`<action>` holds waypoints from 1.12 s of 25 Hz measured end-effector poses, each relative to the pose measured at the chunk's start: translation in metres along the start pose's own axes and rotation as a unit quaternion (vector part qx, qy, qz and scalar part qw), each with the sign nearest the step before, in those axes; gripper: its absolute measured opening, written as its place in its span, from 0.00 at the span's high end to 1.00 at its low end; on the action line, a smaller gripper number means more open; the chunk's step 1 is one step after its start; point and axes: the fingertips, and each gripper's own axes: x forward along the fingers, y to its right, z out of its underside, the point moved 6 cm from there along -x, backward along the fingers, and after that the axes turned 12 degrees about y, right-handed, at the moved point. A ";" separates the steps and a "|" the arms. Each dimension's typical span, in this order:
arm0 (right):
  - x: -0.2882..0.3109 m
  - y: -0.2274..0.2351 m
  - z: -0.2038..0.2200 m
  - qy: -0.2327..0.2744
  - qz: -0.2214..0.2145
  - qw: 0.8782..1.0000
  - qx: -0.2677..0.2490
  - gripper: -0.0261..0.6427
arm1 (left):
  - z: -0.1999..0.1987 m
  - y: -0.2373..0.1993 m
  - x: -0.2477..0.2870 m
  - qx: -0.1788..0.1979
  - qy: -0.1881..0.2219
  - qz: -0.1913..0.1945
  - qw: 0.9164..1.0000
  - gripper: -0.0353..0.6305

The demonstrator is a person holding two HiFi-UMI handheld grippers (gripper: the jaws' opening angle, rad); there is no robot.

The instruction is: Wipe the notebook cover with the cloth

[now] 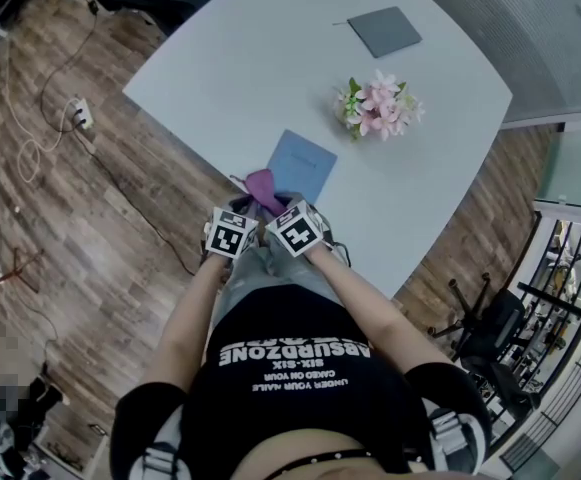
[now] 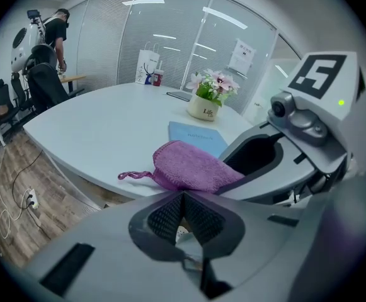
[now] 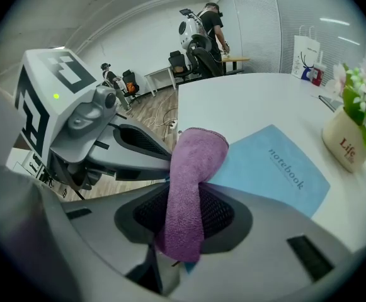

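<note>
The cloth (image 3: 192,168) is sitting right between the pads of the right claw (image 3: 186,214). A purple, folded strip of it is running down through the jaws, while its rounded upper end is arching forward past the tips and is resting at the near corner of the notebook (image 3: 274,168). The right claw's jaws are pressing in on that strip, closed only as far as the fabric allows.

The notebook, pale blue with the word "notebook" printed on its cover, is lying flat on the white desk (image 3: 252,99) just ahead of this claw and a little to its right. Its near edge is passing out of sight under the claw's body.

The left claw (image 2: 183,197) is hovering just to the left of the right one, their bodies close side by side. Its jaws are meeting tip to tip with nothing between them. From this claw the cloth is lying just ahead of the tips and slightly right, and its thin loop (image 2: 132,175) is trailing off to the left near the desk's edge — the wooden floor (image 2: 19,168) is showing below and to the left.

Further ahead of both claws, well beyond the notebook, a pot of pink flowers (image 2: 206,102) is standing on the desk, and a grey flat pad (image 1: 385,30) is lying farther off again.
</note>
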 end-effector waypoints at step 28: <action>-0.018 0.023 0.013 -0.017 -0.049 0.999 0.000 0.76 | -0.001 0.002 0.001 0.029 -0.017 0.005 0.999 0.92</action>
